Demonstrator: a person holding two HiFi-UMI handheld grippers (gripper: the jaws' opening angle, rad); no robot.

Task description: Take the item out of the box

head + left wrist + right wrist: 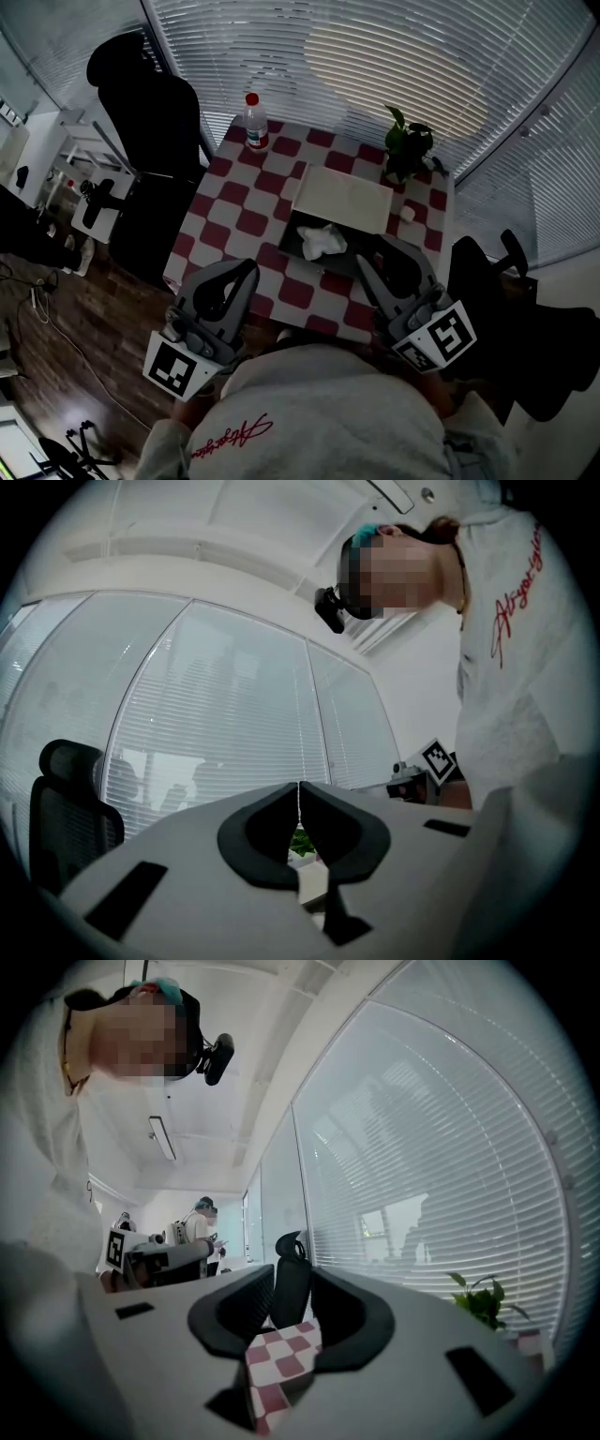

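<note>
An open box [309, 246] with a dark tray and a raised white lid [342, 199] sits on the red-and-white checkered table [239, 211]. A crumpled white item [322, 240] lies in the tray. My right gripper [380, 255] hovers at the box's near right corner, open with nothing between its fingers; in the right gripper view [291, 1283] only checkered cloth and a chair show through the gap. My left gripper [249, 270] hangs at the table's near left edge, apart from the box, its jaws shut and empty [298, 799].
A clear bottle with a red cap [255, 122] stands at the table's far left corner, a potted plant [409, 150] at the far right. A small white object [406, 214] lies beside the lid. Black chairs stand left [155, 122] and right [511, 272] of the table.
</note>
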